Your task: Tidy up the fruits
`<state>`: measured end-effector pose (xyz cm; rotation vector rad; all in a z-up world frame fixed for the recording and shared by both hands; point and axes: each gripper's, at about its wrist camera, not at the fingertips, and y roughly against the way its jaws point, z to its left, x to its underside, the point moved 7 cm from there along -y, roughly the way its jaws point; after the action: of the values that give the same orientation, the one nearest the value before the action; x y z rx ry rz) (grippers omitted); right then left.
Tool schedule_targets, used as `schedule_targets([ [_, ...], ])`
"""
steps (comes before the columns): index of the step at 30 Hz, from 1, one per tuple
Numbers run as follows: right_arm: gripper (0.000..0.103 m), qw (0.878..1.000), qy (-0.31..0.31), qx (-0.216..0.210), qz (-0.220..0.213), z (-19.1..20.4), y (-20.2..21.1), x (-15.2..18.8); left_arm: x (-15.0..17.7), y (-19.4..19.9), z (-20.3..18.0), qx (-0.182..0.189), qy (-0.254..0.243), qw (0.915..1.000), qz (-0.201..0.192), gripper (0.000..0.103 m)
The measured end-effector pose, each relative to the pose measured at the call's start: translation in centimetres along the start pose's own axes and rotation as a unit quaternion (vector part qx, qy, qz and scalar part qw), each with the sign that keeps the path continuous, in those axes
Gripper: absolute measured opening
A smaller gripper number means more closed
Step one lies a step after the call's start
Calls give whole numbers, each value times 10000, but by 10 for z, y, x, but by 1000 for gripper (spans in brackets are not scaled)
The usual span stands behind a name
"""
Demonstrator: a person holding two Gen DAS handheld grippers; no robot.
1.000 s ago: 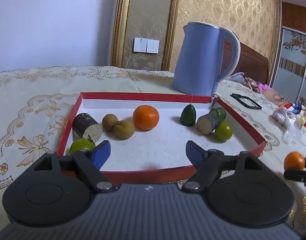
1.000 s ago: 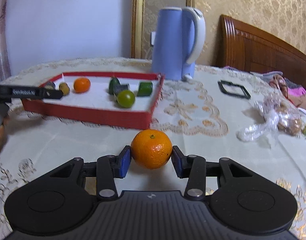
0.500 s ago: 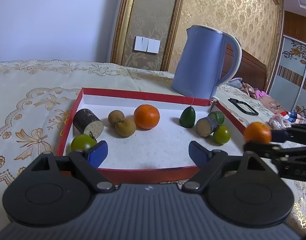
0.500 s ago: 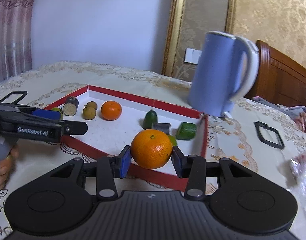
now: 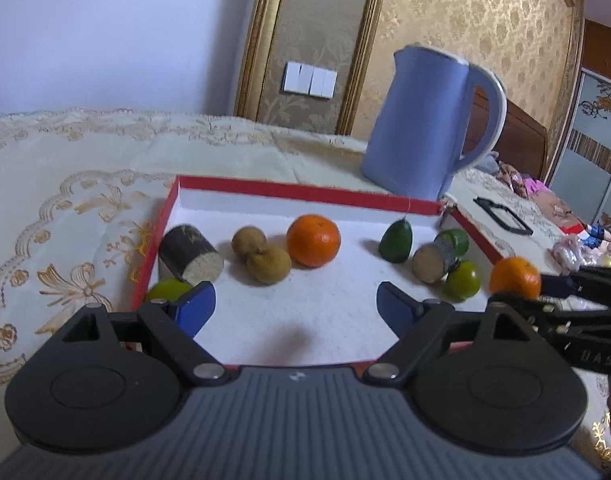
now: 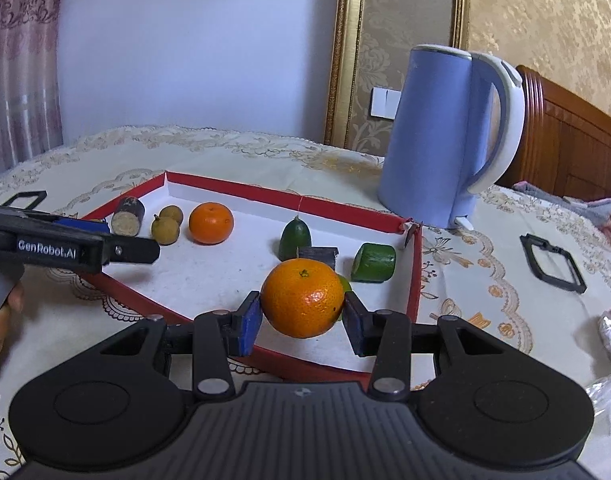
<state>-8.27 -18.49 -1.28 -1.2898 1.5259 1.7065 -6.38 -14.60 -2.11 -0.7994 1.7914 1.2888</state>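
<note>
While the right gripper clamps an orange above the red tray's near-right corner, the left gripper hangs wide and empty over the tray's near edge. A second orange sits mid-tray.

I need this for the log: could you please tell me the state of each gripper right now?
Left gripper: open, holding nothing, above the red tray.
Right gripper: shut on the orange, over the tray's near right corner.
</note>
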Motion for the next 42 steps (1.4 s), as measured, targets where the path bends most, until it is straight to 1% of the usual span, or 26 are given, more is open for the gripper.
schedule_targets([
  [2,43,10000,-24,-69,2,0,-2,2,-3,6,-2,-58,-120,9998,-116,86],
  [5,43,9998,-39,-200,36,1,-6,5,-5,12,-1,-329,-321,9985,-295,87],
  [6,43,9997,-28,-232,51,2,-8,6,-4,13,0,-392,-336,9982,-317,89],
  [7,43,9997,-24,-254,59,3,-10,6,-3,13,2,-448,-332,9979,-320,92],
  [9,43,9995,-37,-317,64,3,-14,6,0,7,4,-455,-319,9983,-174,92],
  [11,43,9991,-81,-397,102,2,-19,5,0,5,4,-562,-444,9973,-183,93],
  [17,43,9980,74,-557,290,10,-38,1,-6,-4,1,-520,-483,9974,-129,95],
  [19,43,9975,-21,-617,353,10,-45,-2,-7,-9,2,-522,-478,9974,-132,98],
  [21,44,9977,20,-480,485,11,-53,-1,-7,-11,0,-546,-543,9970,-114,98],
  [23,44,9974,-75,-497,521,10,-57,1,-9,-15,-4,-432,-563,9974,-89,98],
  [25,44,9970,-191,-540,517,8,-58,2,-11,-20,-7,-359,-578,9977,-38,98],
  [28,44,9976,-194,-438,507,6,-52,0,-13,-29,-10,-246,-537,9982,37,98],
  [30,45,9983,-218,-411,352,3,-40,-4,-12,-31,-13,-171,-547,9983,95,98],
  [31,46,9984,-255,-434,237,1,-31,-8,-11,-32,-15,-99,-537,9984,136,98],
  [32,52,9984,-294,-456,152,-1,-25,-11,-9,-33,-16,-58,-531,9984,159,98],
  [33,65,9984,-330,-453,22,-5,-16,-16,-8,-34,-17,-45,-543,9984,167,98],
  [35,76,9987,-317,-347,-178,-13,-5,-21,-6,-38,-18,-66,-545,9983,198,98],
  [38,76,9983,-447,-359,-122,-24,-8,-21,-5,-43,-17,4,-404,9986,328,98],
  [41,76,9976,-640,-252,75,-32,-21,-16,-6,-49,-16,-116,-341,9986,388,98],
  [42,76,9973,-673,-275,120,-31,-25,-15,-7,-50,-15,-114,-319,9987,388,98],
])
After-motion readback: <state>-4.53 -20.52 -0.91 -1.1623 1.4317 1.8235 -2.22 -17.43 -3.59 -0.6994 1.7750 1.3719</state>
